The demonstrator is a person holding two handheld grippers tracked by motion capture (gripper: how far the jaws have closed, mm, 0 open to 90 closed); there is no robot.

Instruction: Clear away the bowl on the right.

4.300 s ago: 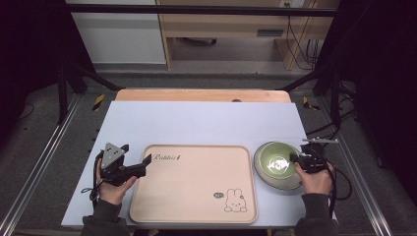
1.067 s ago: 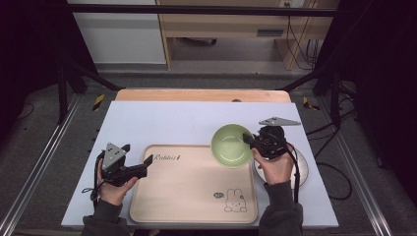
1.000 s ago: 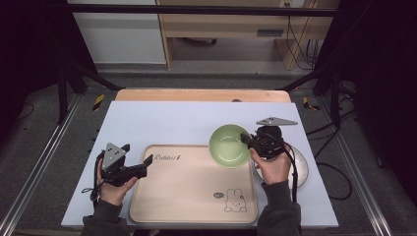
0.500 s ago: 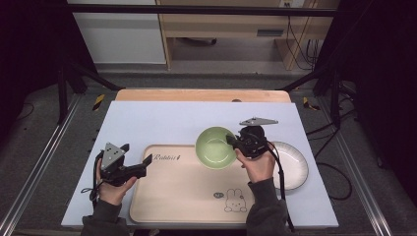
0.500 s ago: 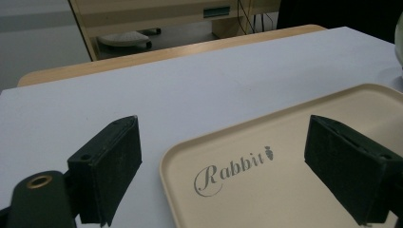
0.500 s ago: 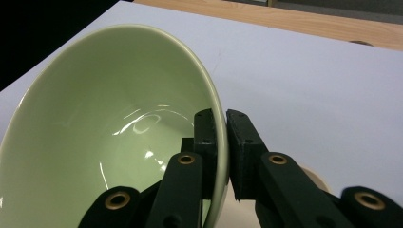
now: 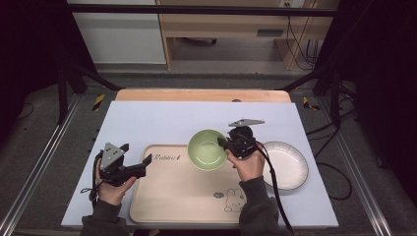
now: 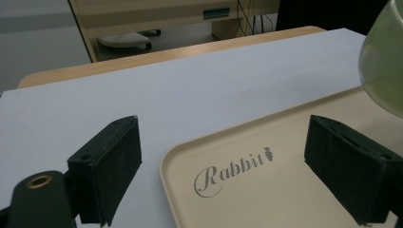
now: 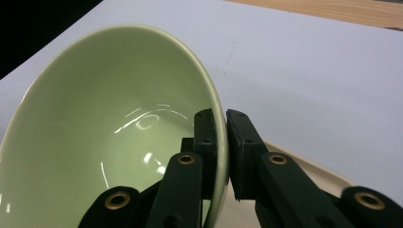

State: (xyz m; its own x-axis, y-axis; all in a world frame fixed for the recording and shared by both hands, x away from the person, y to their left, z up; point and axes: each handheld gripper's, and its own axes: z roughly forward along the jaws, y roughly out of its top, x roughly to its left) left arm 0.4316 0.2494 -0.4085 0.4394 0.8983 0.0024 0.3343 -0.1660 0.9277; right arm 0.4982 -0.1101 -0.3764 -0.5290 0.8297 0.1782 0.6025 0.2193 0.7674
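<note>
The big bench (image 7: 147, 118) has a pale sheet over it. On it lies a wide tan tray (image 7: 182, 196) with the word "Rabbit" and a small bunny drawn on it. To the right of the tray sits a white plate (image 7: 290, 167).

The green bowl (image 7: 206, 150) is up in the air over the far edge of the tray, tipped a bit. The right gripper (image 7: 223, 143) has it by the rim. In the right gripper view one black jaw is inside the green bowl (image 9: 109, 142) and the other is outside, pinched tight on the thin wall.

The bowl looks hard and shiny, like a dish from the kitchen. I think it is a bit heavy for such a small pinch, and smooth, so it could slip or swing. It would likely chip or break if it fell. The rim is the only good place to grab it, and it should go down slowly and flat.

The left gripper (image 7: 140, 169) rests by the near left corner of the tray. Its jaws are wide apart, with nothing between them.
</note>
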